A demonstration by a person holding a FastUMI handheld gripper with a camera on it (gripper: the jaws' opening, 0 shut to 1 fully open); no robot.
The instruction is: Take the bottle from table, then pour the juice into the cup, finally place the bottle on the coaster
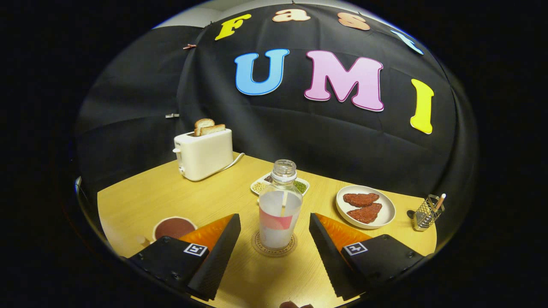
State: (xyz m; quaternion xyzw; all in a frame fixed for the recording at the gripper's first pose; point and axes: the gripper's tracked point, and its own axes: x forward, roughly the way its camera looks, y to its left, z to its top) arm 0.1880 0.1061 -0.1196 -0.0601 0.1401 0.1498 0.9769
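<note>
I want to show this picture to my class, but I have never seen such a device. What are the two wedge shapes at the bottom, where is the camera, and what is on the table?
The two wedges are the fingers of a hand-held gripper, a two-finger tool that a person carries; there is no robot arm. The camera rides on the tool and looks forward along the fingers, and its fisheye lens bends the scene.

The fingers are open, one on each side of a clear bottle, with a gap on both sides, so nothing is held. The bottle has no cap and stands upright on a round coaster.

On the wooden table there is also a cup with dark liquid beside one finger, a toaster with bread in it, a small dish of beans behind the bottle, a plate with two brown patties, and a wire holder.
</note>
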